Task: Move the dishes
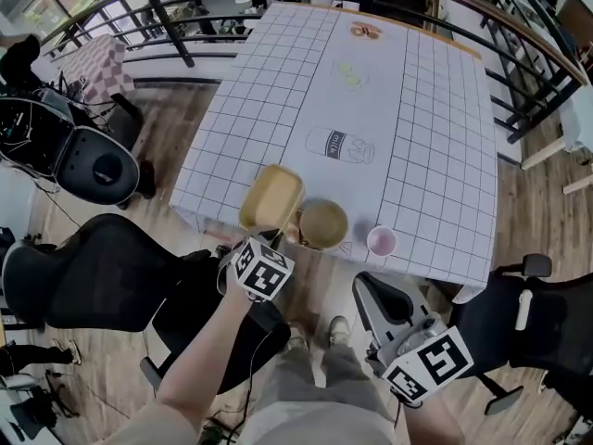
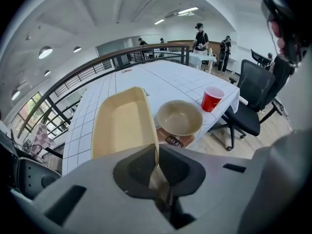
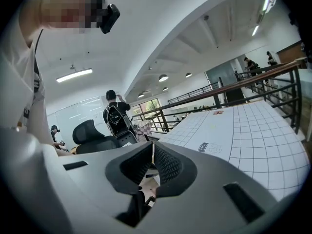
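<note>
Gridded counter (image 1: 435, 156), near edge: tray (image 1: 271, 196) is clamped by its rim in left tongs (image 2: 156, 156) just beside bowl (image 1: 323, 222); right tongs (image 3: 152, 152) are seen together, empty, off the counter.

**Grey claws, checkered cubes**

The left claw (image 2: 157, 155) and right claw (image 3: 152, 152) share smooth light-grey shells with black pads in dark recesses. Each carries a white cube (image 1: 262, 269) printed with black square markers. The person wears a white top (image 3: 14, 96), grey-green trousers (image 1: 324, 387) and pale shoes (image 1: 339, 328).
</note>
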Demonstrator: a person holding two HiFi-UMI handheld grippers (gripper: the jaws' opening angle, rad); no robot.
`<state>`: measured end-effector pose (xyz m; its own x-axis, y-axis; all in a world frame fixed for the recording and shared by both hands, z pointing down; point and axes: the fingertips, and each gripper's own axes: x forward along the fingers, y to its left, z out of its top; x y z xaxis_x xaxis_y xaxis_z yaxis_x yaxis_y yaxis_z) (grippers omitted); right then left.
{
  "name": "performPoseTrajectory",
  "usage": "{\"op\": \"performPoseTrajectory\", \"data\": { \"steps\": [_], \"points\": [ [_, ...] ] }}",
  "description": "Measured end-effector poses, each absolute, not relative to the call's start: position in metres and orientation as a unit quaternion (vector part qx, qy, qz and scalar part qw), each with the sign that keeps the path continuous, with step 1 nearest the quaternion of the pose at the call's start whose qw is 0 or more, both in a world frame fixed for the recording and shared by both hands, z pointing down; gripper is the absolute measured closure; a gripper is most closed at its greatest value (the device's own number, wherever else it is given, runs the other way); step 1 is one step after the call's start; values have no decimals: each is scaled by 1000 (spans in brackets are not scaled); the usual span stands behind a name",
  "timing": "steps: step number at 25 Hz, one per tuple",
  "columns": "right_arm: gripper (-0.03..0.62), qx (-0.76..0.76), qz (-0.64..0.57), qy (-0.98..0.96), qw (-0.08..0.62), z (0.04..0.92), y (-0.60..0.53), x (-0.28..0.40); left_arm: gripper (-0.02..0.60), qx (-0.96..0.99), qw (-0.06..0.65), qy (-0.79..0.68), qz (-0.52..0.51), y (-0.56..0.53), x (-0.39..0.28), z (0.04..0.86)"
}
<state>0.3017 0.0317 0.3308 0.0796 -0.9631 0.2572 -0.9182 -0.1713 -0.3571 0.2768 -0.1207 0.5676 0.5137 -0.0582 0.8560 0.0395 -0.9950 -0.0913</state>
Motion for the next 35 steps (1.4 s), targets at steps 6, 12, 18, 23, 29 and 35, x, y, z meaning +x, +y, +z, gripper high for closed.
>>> {"op": "performPoseTrajectory", "data": {
  "steps": [6,12,18,23,29,35],
  "points": [
    [568,-737,-235,632,45,347,36,306,549,-845,68,-6,-531,-124,276,596],
    [569,-736,-243,630,44,355,38,302,546,-834,65,-15,-547,-129,275,614],
    [568,-741,-248,622,39,359,44,307,456,-853,40,-26,-520,-123,284,607],
    [568,-746,-244,619,29,359,44,307,448,-873,57,1,-484,-123,284,583],
    [568,-753,-230,616,29,346,47,305,449,-905,28,21,-424,-113,272,527],
    [568,-761,-206,614,30,324,47,302,450,-927,31,25,-372,-104,263,462]
  ]
}}
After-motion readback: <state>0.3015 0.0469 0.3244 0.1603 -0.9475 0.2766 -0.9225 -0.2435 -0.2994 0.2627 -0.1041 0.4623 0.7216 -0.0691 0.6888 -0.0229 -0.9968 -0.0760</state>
